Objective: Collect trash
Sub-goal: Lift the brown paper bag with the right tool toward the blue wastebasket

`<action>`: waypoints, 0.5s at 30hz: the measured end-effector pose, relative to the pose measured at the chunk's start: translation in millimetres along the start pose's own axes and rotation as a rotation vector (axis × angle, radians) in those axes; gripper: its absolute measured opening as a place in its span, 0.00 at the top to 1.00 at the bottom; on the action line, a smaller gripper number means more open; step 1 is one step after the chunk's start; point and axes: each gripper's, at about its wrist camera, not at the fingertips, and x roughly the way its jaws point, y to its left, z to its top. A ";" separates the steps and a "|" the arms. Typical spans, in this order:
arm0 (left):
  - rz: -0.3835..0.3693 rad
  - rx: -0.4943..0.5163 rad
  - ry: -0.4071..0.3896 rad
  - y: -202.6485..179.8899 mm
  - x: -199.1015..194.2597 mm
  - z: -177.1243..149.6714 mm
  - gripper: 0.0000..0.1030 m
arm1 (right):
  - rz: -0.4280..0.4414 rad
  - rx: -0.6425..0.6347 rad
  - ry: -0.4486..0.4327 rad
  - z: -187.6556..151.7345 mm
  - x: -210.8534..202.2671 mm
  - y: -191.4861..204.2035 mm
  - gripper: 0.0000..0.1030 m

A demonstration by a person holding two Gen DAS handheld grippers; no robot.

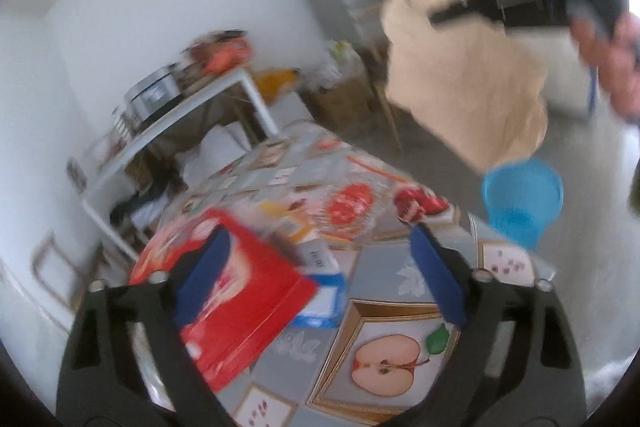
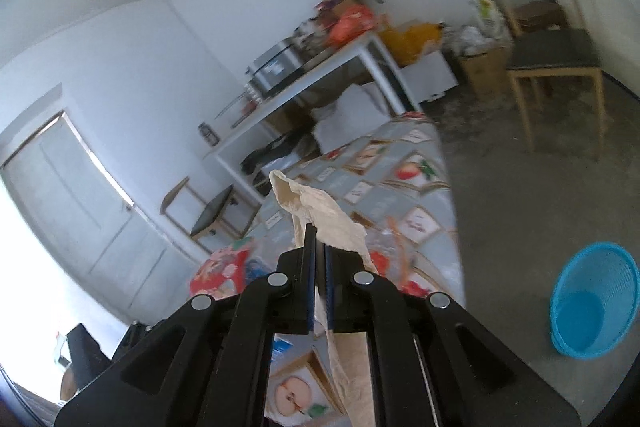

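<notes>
Two views, left wrist first: the left gripper hangs over the table, jaws wide and holding nothing, a red box at their 9 o'clock side; that one is best closed on squarely. At 2 o'clock the beige paper hangs above the blue basket. Right wrist: the right gripper pinches the beige paper tight; the blue basket sits on the floor at 4 o'clock, so carry it fully over the rim before letting go

We note white walls, a white panelled door, grey concrete floor, a white side table and a wooden chair in daylight.
</notes>
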 end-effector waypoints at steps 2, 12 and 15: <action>-0.057 0.046 0.050 -8.5 16.3 15.7 0.30 | -0.016 0.018 -0.029 -3.6 -14.2 -13.2 0.96; -0.303 0.160 0.555 -31.7 164.0 77.1 0.32 | -0.076 0.141 -0.118 -26.0 -62.8 -82.2 0.96; -0.330 0.154 0.662 -43.2 200.7 82.9 0.33 | -0.083 0.190 -0.126 -31.3 -68.4 -103.0 0.96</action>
